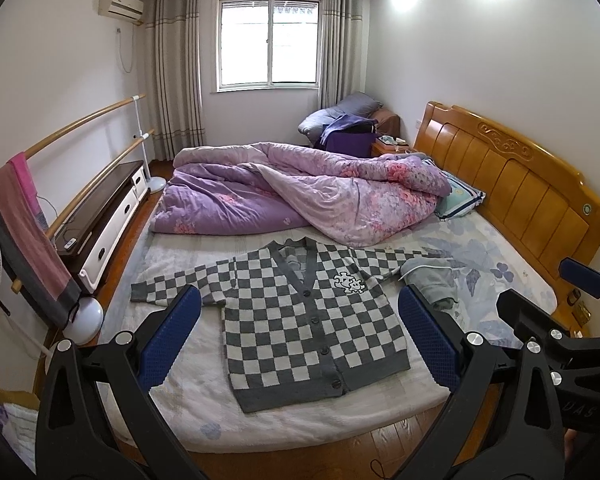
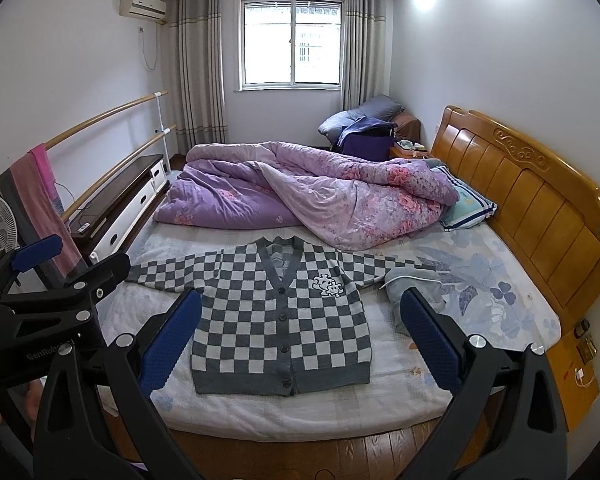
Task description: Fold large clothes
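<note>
Checkered cardigan (image 1: 300, 320) lay flat on the near half of the bed (image 1: 500, 280), front up, buttoned down the middle, both sleeves spread out sideways, hem toward the bed's near edge. Likely laid out like that on purpose so the sleeves could be folded in first; no fold looked started yet. Grey-and-white check knit, solid grey placket, hem band and V-neck trim, a small white cartoon patch on the chest (image 1: 349, 282). Looked thick and soft, few wrinkles; judged it would hold a fold well but sag if lifted by one corner. One sleeve end ran up beside a crumpled grey-blue cloth (image 1: 432, 284), touching or slightly overlapping it, could not tell which. Purple floral quilt (image 1: 300, 196) was bunched on the far half of the bed, its edge just reaching the collar, probably pushed back to free working space. Left gripper (image 1: 300, 336) was held above the bed's near edge, jaws wide apart, nothing between them, cardigan body framed between the blue pads (image 1: 172, 336). Right gripper (image 2: 300, 340) was the same: jaws spread wide, empty, aimed at the cardigan. Both were well clear of the fabric, side by side, each visible at the edge of the other's view. Wooden headboard (image 1: 520, 180) was on the right.
</note>
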### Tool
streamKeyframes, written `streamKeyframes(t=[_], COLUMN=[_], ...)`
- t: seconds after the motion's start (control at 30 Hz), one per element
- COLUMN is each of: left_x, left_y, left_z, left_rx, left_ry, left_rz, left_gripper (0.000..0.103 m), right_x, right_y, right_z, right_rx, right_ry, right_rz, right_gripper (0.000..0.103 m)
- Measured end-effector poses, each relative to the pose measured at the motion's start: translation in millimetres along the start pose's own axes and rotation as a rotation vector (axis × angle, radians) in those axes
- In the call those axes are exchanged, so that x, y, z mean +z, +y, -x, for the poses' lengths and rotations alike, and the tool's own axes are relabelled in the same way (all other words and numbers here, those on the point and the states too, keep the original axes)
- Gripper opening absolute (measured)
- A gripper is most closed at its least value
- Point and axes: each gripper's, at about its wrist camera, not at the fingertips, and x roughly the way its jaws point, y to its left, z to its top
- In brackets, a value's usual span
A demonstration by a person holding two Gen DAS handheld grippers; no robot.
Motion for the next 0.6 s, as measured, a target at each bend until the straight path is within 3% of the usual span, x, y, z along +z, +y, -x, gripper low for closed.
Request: streamKeyframes(t=[0.37, 0.6], left_x=[2, 7], left_y=[37, 40], left_z=[-21, -59], left_rx=[-0.019, -0.003], left_ry=[0.041, 0.089], left_rz=[-0.005, 0.003], left_gripper=[0.098, 0.098], right_x=[1, 6], right_y=[38, 40], right_z=[-23, -59], right_rx=[-0.018, -0.011], right_ry=[0.033, 0.076], right_rz=[-0.008, -0.002], right_gripper=[0.096, 0.096])
